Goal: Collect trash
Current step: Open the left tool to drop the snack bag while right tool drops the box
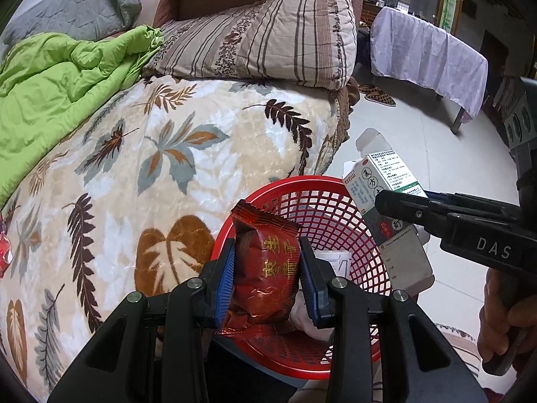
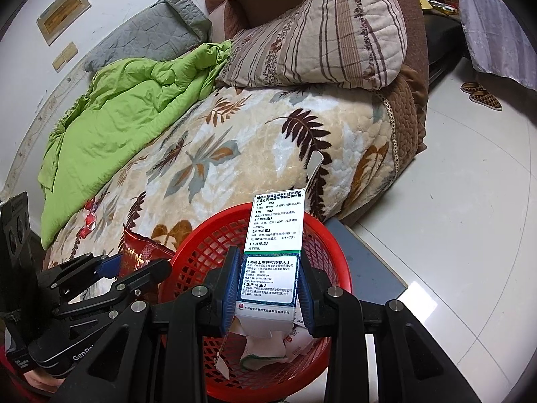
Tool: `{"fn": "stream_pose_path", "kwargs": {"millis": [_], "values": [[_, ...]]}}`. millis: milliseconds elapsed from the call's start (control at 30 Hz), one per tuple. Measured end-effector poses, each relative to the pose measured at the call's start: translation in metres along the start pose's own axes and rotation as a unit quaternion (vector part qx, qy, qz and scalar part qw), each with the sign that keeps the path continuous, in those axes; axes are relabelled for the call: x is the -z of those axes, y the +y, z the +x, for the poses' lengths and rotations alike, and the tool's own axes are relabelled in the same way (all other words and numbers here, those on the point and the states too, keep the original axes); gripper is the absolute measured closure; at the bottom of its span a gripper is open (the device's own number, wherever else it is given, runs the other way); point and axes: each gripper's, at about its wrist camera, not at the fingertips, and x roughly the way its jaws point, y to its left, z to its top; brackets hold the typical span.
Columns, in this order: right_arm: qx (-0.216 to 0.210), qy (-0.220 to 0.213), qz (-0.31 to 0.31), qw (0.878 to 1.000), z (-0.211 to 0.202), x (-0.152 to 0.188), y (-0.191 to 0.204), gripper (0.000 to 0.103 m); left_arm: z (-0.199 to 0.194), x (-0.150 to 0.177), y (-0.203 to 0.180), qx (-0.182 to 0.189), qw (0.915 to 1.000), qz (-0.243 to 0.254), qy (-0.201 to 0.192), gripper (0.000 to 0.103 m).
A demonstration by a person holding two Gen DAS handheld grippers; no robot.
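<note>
Two hand-held grippers over a red basket [image 1: 339, 221]: left hand-held gripper [image 1: 266, 268] clamped on a red packet [image 1: 265, 268], right hand-held gripper [image 2: 266, 285] clamped on a white box [image 2: 272, 262], both above the rim. Inside the basket, crumpled paper [image 2: 268, 342]. Just beyond, a bed [image 1: 134, 174] with leaf-print blanket, another red wrapper [image 2: 90, 218] lying on it. Farther back, green quilt [image 1: 60, 77], striped pillow [image 1: 268, 37].

Leaf-patterned bed [image 1: 174, 154] with striped pillow [image 1: 268, 33], green quilt [image 1: 60, 77], pale tiled floor [image 2: 453, 235].
</note>
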Motion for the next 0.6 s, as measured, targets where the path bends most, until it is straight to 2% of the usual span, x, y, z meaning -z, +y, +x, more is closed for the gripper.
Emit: {"fn": "stream_pose_path", "kwargs": {"millis": [600], "values": [[-0.001,0.004,0.0,1.0,0.0058,0.0025,0.0008,0.069,0.0022,0.0003,-0.0046,-0.008,0.9999,0.013,-0.001,0.069]]}}
